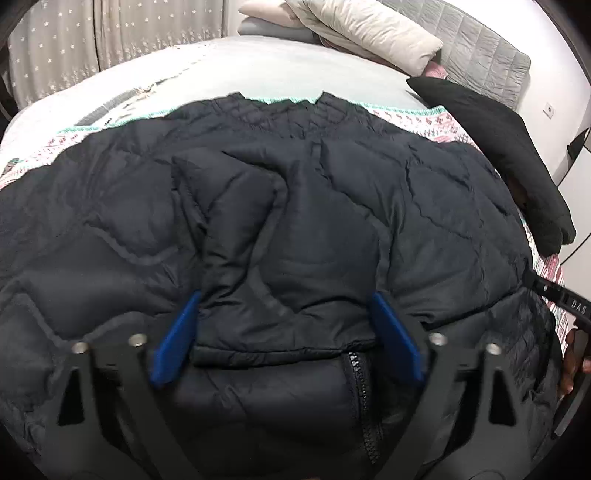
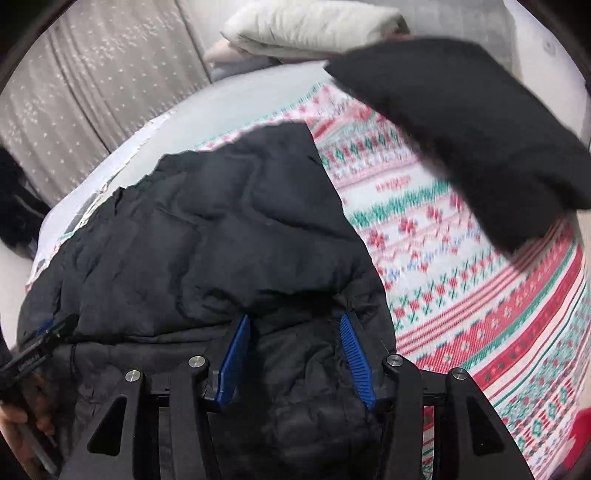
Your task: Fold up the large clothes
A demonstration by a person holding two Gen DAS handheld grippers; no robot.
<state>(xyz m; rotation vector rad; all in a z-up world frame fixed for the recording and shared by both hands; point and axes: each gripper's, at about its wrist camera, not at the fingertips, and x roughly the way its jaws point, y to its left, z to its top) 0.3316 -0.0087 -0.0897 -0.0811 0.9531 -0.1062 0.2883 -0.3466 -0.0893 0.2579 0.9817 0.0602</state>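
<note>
A large black quilted puffer jacket [image 1: 295, 206] lies spread on the bed, a zipper showing at its near edge. My left gripper [image 1: 286, 306] is open, its blue pads either side of a raised fold of the jacket. In the right wrist view the jacket [image 2: 207, 229] fills the left half. My right gripper [image 2: 295, 325] is open with jacket fabric bunched between its blue fingers [image 2: 354, 354] near the jacket's right edge. The frames do not show whether either gripper's pads press the fabric.
The bed carries a red, green and white patterned blanket [image 2: 461, 295] and a pale sheet [image 1: 280, 70]. A black garment [image 1: 509, 155] lies at the right edge, also in the right wrist view [image 2: 480, 122]. Pillows [image 1: 354, 26] sit at the head; a curtain [image 1: 92, 40] hangs behind.
</note>
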